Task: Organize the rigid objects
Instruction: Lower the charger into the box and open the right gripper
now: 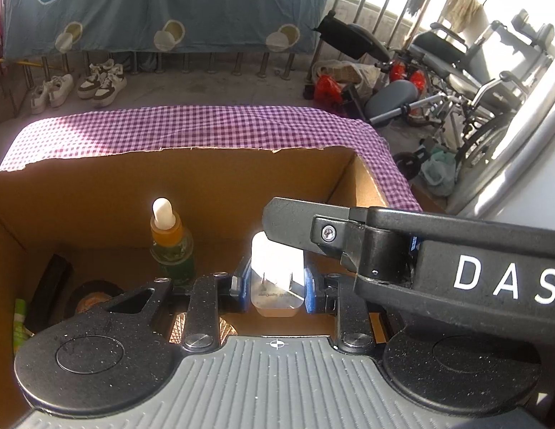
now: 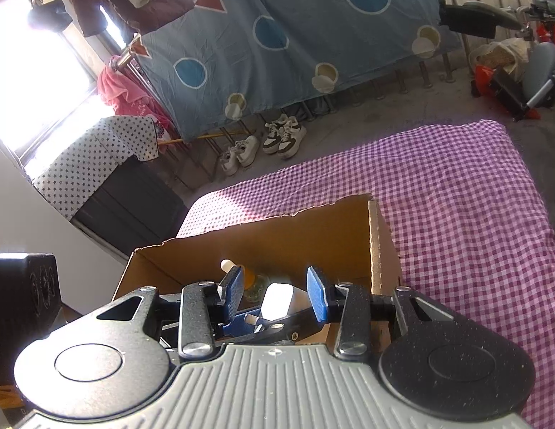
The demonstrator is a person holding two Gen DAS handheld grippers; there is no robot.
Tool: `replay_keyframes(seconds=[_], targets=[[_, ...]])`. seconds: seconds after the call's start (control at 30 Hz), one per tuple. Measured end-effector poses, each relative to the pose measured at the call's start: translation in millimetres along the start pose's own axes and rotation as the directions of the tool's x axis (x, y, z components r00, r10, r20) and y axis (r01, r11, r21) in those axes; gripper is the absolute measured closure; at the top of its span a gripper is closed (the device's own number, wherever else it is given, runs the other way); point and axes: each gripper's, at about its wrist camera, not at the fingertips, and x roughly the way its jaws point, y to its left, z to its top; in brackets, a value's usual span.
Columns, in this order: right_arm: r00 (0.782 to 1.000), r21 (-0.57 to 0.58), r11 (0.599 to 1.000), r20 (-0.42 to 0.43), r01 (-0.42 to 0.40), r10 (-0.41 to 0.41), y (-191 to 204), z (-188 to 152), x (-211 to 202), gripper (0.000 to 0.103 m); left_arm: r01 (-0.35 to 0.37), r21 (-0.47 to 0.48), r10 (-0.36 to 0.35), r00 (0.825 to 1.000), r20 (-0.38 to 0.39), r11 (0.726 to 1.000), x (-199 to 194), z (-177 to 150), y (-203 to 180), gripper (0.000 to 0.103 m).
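Note:
My left gripper (image 1: 275,287) is shut on a white plug-like charger block (image 1: 277,261), blue pads pressing on both its sides. It hangs inside an open cardboard box (image 1: 241,178). A dropper bottle (image 1: 172,246) of orange liquid with a white bulb stands upright in the box, just left of the block. My right gripper (image 2: 275,291) hovers over the same box with its blue pads apart and nothing between them. The white block (image 2: 277,298) and the bottle (image 2: 250,280) show below it. One black finger (image 1: 295,221) of the right gripper crosses above the block.
The box sits on a table under a purple checked cloth (image 2: 456,221). In the box's left corner lie a dark flat item (image 1: 52,286), a tape roll (image 1: 91,298) and a green packet (image 1: 20,321). A black speaker (image 2: 23,304) stands at left; shoes and a wheelchair are beyond.

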Motion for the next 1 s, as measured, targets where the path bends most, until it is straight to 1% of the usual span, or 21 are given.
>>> replay_keyframes(seconds=[0.1,0.2,0.23,0.37,0.4,0.47,0.53,0.57,0.63,0.7,0.8,0.83,0.87,0.93,1.0], targets=[[1.000,0.004,1.000,0.013,0.001,-0.001,-4,1,-3,0.060,-0.017,-0.009,0.017,0.999,-0.039,1.000,4,1,1,0.076],[1.000,0.021,1.000,0.027,-0.006,0.005,-10,1,-7,0.060,-0.035,-0.012,0.034,0.998,-0.059,0.999,5,3,2,0.075],[0.999,0.027,1.000,0.033,-0.008,0.007,-12,0,-9,0.060,-0.044,-0.009,0.043,0.997,-0.059,0.999,5,3,1,0.073],[0.998,0.052,0.998,0.053,-0.021,0.018,-17,-4,-20,0.060,-0.042,-0.003,0.042,0.998,-0.052,0.999,3,2,0,0.073],[0.998,0.060,0.998,0.062,-0.025,0.021,-17,-6,-25,0.060,-0.039,0.000,0.039,0.998,-0.044,0.999,2,1,-2,0.071],[0.996,0.076,0.996,0.081,-0.036,0.030,-19,-10,-35,0.060,-0.028,0.006,0.028,0.999,-0.030,1.000,-3,0,-3,0.064],[0.994,0.095,0.994,0.105,-0.052,0.041,-20,-17,-48,0.060,-0.018,0.015,0.018,1.000,-0.003,1.000,-14,-3,-5,0.050],[0.992,0.105,0.993,0.118,-0.059,0.046,-19,-23,-56,0.060,-0.013,0.021,0.013,1.000,0.012,1.000,-20,-4,-6,0.047],[0.988,0.121,0.990,0.147,-0.073,0.055,-17,-34,-72,0.060,0.005,0.031,-0.006,0.999,0.041,1.000,-35,-8,-6,0.033],[0.981,0.130,0.988,0.185,-0.089,0.064,-14,-47,-90,0.057,0.037,0.038,-0.039,0.997,0.072,0.999,-54,-15,-5,0.030],[0.969,0.144,0.983,0.236,-0.114,0.078,-7,-71,-116,0.053,0.072,0.073,-0.080,0.990,0.116,0.995,-88,-36,-4,0.017],[0.965,0.149,0.982,0.252,-0.119,0.079,-4,-80,-123,0.048,0.078,0.091,-0.090,0.987,0.134,0.993,-99,-42,-3,0.013],[0.961,0.153,0.981,0.267,-0.122,0.078,-2,-88,-129,0.044,0.076,0.104,-0.091,0.984,0.151,0.992,-108,-48,-3,0.011],[0.953,0.158,0.979,0.294,-0.127,0.076,7,-107,-143,0.042,0.067,0.139,-0.093,0.978,0.186,0.988,-126,-60,-4,0.005],[0.949,0.165,0.978,0.309,-0.124,0.068,13,-121,-152,0.035,0.065,0.160,-0.097,0.975,0.199,0.985,-138,-69,-4,0.004]])
